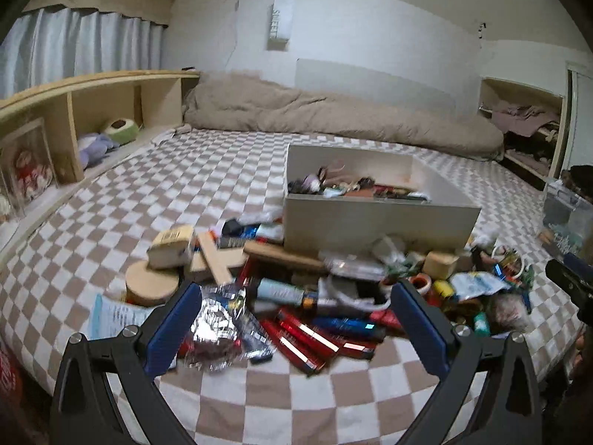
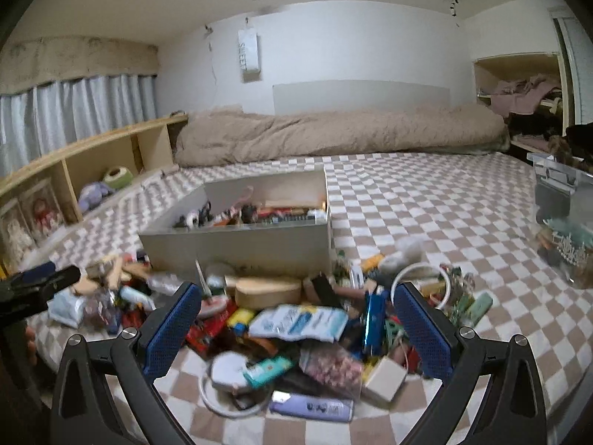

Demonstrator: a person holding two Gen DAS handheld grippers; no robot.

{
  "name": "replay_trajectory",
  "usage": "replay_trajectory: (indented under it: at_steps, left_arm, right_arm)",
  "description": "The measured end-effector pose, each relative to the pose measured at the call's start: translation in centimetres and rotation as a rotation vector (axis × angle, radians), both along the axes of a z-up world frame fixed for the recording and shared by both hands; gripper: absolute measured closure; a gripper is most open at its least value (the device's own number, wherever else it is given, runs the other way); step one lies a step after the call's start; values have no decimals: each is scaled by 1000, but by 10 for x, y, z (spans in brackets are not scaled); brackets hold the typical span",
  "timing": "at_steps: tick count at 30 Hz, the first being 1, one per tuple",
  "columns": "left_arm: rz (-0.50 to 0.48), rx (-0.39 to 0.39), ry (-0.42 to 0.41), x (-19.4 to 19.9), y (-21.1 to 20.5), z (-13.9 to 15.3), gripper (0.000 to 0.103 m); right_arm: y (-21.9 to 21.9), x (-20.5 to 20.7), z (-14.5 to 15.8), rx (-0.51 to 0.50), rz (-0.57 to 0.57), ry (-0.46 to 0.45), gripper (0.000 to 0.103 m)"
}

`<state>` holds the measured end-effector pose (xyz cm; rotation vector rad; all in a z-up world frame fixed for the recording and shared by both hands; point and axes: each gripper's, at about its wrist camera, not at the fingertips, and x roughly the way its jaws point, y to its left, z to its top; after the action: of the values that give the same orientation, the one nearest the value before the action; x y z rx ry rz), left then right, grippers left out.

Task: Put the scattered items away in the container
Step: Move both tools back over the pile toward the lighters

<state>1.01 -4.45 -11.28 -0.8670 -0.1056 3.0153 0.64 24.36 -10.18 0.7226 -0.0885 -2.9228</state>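
1. The left gripper (image 1: 292, 319) is held with its jaws spread wide above the near edge of a heap of clutter on a checkered bedspread (image 1: 155, 185); nothing is pinched between its blue pads.
2. Between those jaws a crinkled silver foil wrapper (image 1: 217, 324) and several red and blue tubes (image 1: 315, 337) are seen lying on the cloth.
3. A round wooden box (image 1: 150, 283) and pale wooden blocks (image 1: 215, 259) are found just behind the left finger.
4. The white open-topped box (image 1: 374, 222), the container, is set on the bed directly behind the heap, and small items are already held in it.
5. The right gripper (image 2: 296, 328) is likewise spread, with nothing gripped, over the right part of the same heap.
6. Below it a white-and-blue packet (image 2: 300, 322), a teal packet (image 2: 268, 369), a lilac tube (image 2: 311, 408) and a small white carton (image 2: 385, 376) are seen.
7. A rolled beige duvet (image 2: 333, 133) is laid along the far wall.
8. A clear plastic bin (image 2: 563, 215) is placed well apart, at the right edge.
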Motion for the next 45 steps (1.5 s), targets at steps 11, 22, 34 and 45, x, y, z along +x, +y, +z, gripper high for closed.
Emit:
replay_trajectory:
  at_steps: [11,22,34,45]
  left_arm:
    - [40,-9,-140,-1,-8,-55,0]
    - [3,0,-247,-8,7,-92,0]
    - [-302,122,-261,-44,24,-69,0]
    - [-344,-80,-328,-96,8,-81,0]
  right_arm:
    - [-14,12,-58,85,1,-78,0]
    - [-9,7,-103,107,-54,-253,0]
    - [-7,16,-116,121,-45,-269,0]
    - [-7,9,-117,110,-30,-260,0]
